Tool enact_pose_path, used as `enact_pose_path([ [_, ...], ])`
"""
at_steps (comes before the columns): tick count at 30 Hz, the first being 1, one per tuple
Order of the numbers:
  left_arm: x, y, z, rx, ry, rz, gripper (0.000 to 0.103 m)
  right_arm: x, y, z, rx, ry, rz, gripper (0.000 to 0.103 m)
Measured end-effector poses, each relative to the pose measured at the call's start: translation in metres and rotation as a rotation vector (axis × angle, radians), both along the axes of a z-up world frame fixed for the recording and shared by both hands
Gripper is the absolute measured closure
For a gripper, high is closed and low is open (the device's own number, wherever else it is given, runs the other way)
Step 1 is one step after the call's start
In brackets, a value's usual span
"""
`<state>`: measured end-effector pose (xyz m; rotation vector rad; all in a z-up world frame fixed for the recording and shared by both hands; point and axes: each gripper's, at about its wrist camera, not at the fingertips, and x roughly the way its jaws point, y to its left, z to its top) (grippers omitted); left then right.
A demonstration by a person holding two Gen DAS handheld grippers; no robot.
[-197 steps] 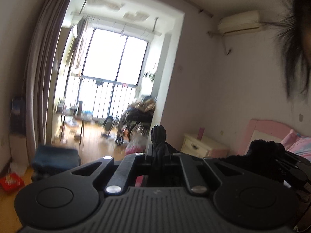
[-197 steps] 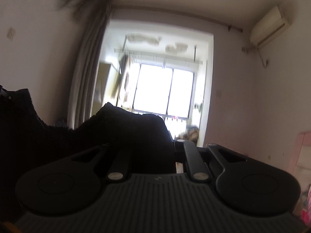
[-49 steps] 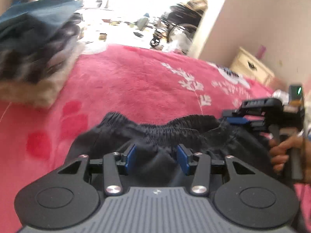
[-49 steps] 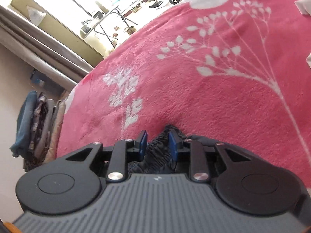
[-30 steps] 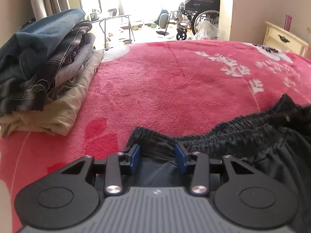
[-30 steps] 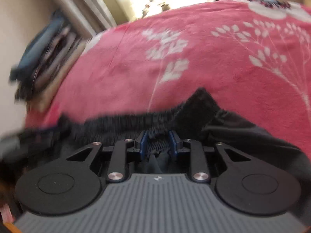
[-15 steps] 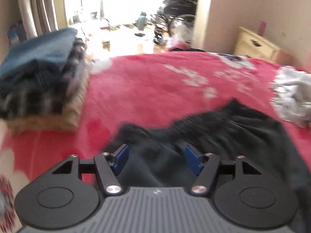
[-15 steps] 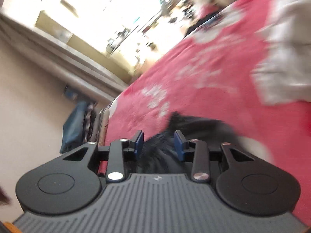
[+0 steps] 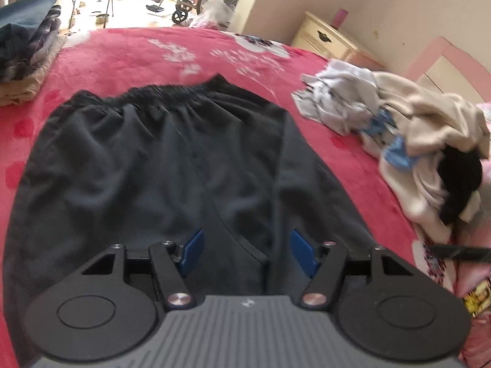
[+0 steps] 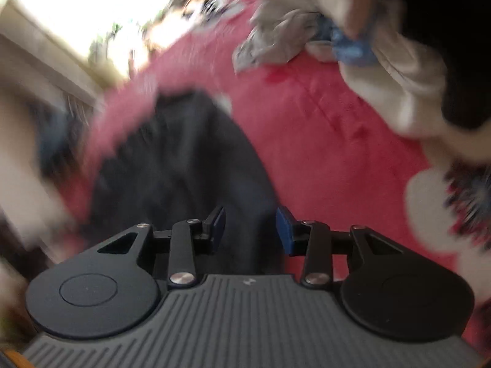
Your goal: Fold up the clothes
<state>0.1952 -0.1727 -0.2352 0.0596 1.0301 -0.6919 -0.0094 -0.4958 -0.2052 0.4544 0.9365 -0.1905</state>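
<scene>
1. Black fabric shorts with a gathered elastic waistband (image 9: 172, 159) lie spread flat on the red fleece bed blanket with white flower print (image 9: 129, 55), waistband at the far end.
2. Left hand-held gripper (image 9: 247, 250): blue-padded fingers spread wide, above the near part of the shorts, nothing between them.
3. Right hand-held gripper (image 10: 250, 228): fingers also spread apart, gripping nothing, over the right edge of the shorts (image 10: 184, 165); this view is heavily motion-blurred.
4. Loose heap of white, cream, blue and black unfolded clothes (image 9: 399, 135) sits on the blanket to the right of the shorts, apart from them.
5. Neat stack of folded clothes, dark blue, plaid and tan (image 9: 24, 49), sits at the far left edge of the bed.
6. Cream bedside cabinet (image 9: 325, 41) stands by the wall beyond the bed.
</scene>
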Motion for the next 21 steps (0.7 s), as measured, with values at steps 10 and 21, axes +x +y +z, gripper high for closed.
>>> enact_pose_path([
  [10, -0.073, -0.015, -0.016, 0.094, 0.084, -0.064, 0.039, 0.009, 0.134, -0.072, -0.732, 0.060, 0.724, 0.067],
  [21, -0.097, -0.035, -0.042, 0.176, 0.122, -0.126, 0.040, 0.015, 0.118, -0.102, -0.757, 0.081, 0.689, 0.095],
])
